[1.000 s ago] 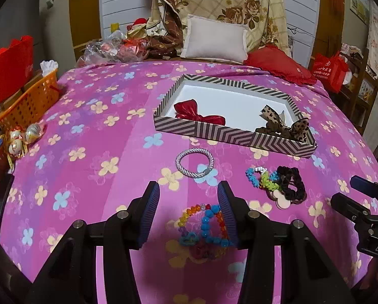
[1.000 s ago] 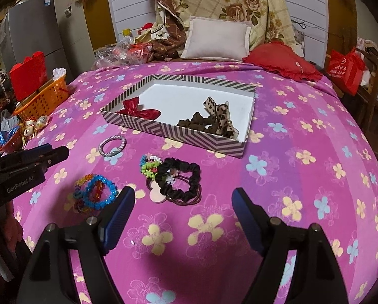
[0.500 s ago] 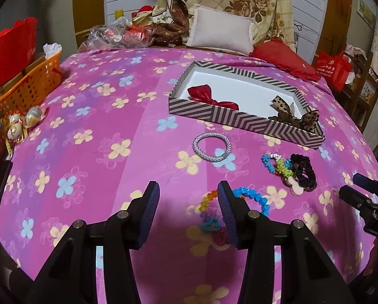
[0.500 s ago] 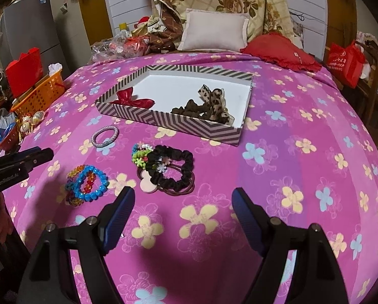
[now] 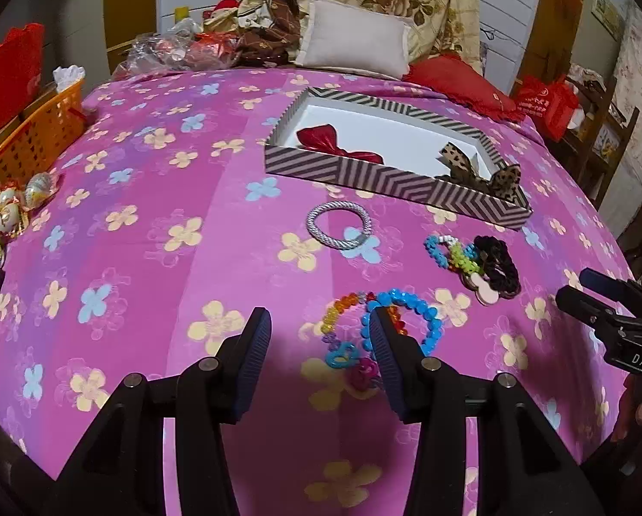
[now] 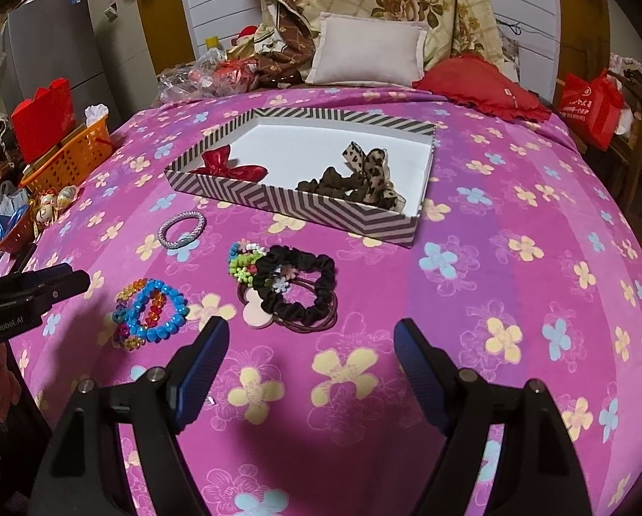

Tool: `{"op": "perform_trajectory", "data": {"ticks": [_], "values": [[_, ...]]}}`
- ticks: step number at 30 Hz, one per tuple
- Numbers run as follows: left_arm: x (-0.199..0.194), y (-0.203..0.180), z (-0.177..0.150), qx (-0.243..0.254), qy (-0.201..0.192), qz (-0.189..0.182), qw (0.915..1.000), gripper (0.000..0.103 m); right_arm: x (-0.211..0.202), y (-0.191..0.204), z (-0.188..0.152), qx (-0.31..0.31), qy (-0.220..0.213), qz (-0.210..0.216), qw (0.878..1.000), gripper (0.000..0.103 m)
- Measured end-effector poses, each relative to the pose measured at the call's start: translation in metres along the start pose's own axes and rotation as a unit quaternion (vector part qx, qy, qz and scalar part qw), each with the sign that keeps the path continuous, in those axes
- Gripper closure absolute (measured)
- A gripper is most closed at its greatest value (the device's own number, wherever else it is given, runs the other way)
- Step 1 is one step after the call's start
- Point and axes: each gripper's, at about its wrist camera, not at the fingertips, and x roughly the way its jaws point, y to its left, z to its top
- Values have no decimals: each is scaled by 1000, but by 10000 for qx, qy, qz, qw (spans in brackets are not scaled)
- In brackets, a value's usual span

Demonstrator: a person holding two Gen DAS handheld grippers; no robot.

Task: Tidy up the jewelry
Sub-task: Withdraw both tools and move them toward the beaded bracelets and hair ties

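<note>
On the bed (image 6: 514, 198), spread with a pink flowered cover, the jewelry still to be sorted lies in front of the striped box (image 6: 304, 206), which already holds a red bow (image 6: 226, 165) and a leopard-print bow (image 6: 372, 172). The left claw (image 5: 316, 335) hangs with its jaws apart and nothing between them, just beside the beaded bracelets (image 5: 390, 322), a blue one overlapping a multicoloured one. The right claw (image 6: 310, 348) also stands wide apart and empty, near the black scrunchie (image 6: 304, 288) heaped with thin hair ties and small bead bands. A silver braided bracelet (image 5: 338, 230) lies alone between the beads and the box. The beaded bracelets are probably light, smooth and on elastic, so they would sag and could slip; pinching across one side of the ring, over the beads, looks safest. The scrunchie is soft and should grip easily, though its neighbours may come along.
</note>
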Motion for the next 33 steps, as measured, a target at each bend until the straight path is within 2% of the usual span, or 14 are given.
{"op": "perform_trajectory", "data": {"ticks": [6, 28, 33], "values": [[4, -8, -1, 172, 38, 33, 9998, 80, 1, 0, 1, 15, 12, 13, 10000, 21], [14, -7, -3, 144, 132, -9, 9998, 80, 8, 1, 2, 40, 41, 42, 10000, 21], [18, -7, -3, 119, 185, -130, 9997, 80, 11, 2, 2, 25, 32, 73, 10000, 21]]}}
